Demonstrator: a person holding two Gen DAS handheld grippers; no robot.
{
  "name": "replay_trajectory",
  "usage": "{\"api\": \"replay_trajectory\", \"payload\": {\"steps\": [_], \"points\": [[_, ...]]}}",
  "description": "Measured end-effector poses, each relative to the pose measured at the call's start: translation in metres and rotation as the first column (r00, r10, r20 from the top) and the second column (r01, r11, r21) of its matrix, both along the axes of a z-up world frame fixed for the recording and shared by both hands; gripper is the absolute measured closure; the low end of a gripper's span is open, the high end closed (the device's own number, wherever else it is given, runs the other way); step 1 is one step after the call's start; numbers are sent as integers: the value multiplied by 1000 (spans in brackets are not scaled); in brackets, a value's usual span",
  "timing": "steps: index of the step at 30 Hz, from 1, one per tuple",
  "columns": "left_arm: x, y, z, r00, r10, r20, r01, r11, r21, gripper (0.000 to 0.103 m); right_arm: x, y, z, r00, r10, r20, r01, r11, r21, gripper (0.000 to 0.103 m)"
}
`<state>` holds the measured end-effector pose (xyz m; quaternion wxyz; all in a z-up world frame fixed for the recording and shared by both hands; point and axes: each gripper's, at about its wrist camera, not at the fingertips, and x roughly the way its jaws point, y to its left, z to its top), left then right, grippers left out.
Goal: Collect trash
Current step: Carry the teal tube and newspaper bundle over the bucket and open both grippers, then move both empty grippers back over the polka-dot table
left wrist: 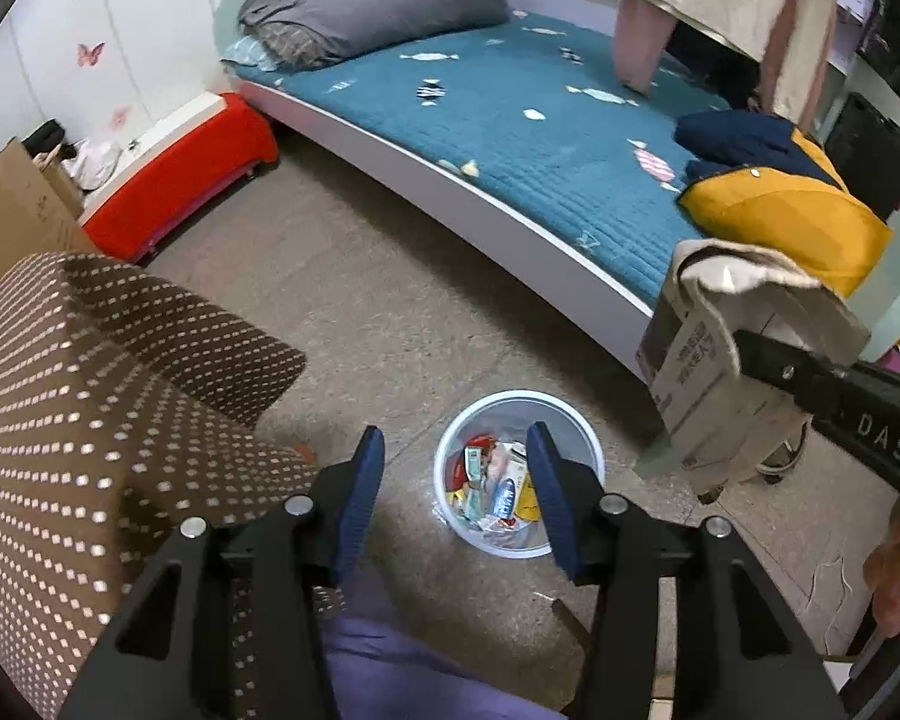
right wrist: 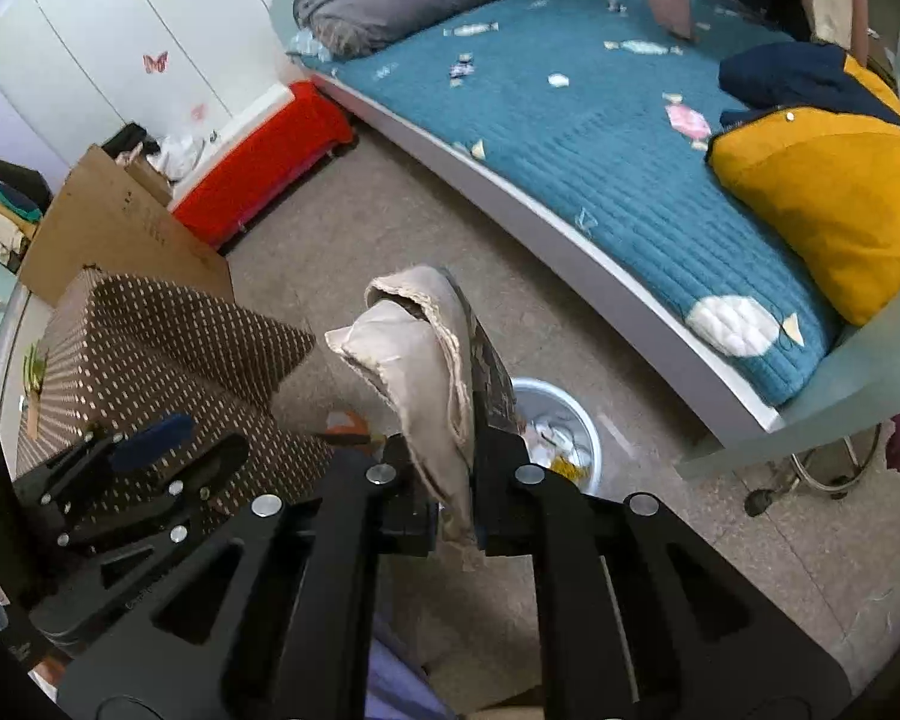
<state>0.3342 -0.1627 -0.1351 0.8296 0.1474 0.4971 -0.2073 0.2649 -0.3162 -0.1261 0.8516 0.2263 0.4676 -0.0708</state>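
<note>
A white waste bin (left wrist: 510,401) stands on the floor with several wrappers (left wrist: 498,483) inside. My left gripper (left wrist: 455,438) hangs just above it, open, with nothing between its blue pads (left wrist: 363,480). My right gripper (right wrist: 450,450) is shut on a flattened printed carton with a beige torn sheet draped over it (right wrist: 426,354). In the left wrist view that carton (left wrist: 705,360) hangs to the right of the bin, above the floor. In the right wrist view the bin (right wrist: 579,417) shows just behind the carton, and the left gripper (right wrist: 144,450) is at the lower left.
A low bed with a teal quilt (left wrist: 510,138) runs along the back, with a yellow and navy jacket (left wrist: 798,204) on it. Small candy-like shapes dot the quilt; whether they lie loose is unclear. A brown dotted box (left wrist: 90,396), a red storage box (left wrist: 192,180) and cardboard (right wrist: 114,228) crowd the left.
</note>
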Motion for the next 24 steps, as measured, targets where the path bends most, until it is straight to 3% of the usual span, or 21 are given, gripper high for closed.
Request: {"api": "replay_trajectory", "payload": {"steps": [3,15,24], "points": [[2,9,5,1000,13,10,-13,1000,-5,54,2,5,7,999,6,35,-5,999,-42,31],[1,15,3,1000,23,5,-23,1000,0,54,-2,10,-1,1000,6,-12,-6,999,-53,31],[-4,29,15,999,42,24,-41,999,-18,54,-5,18,8,1000,9,1,-9,998,-60,31]]}}
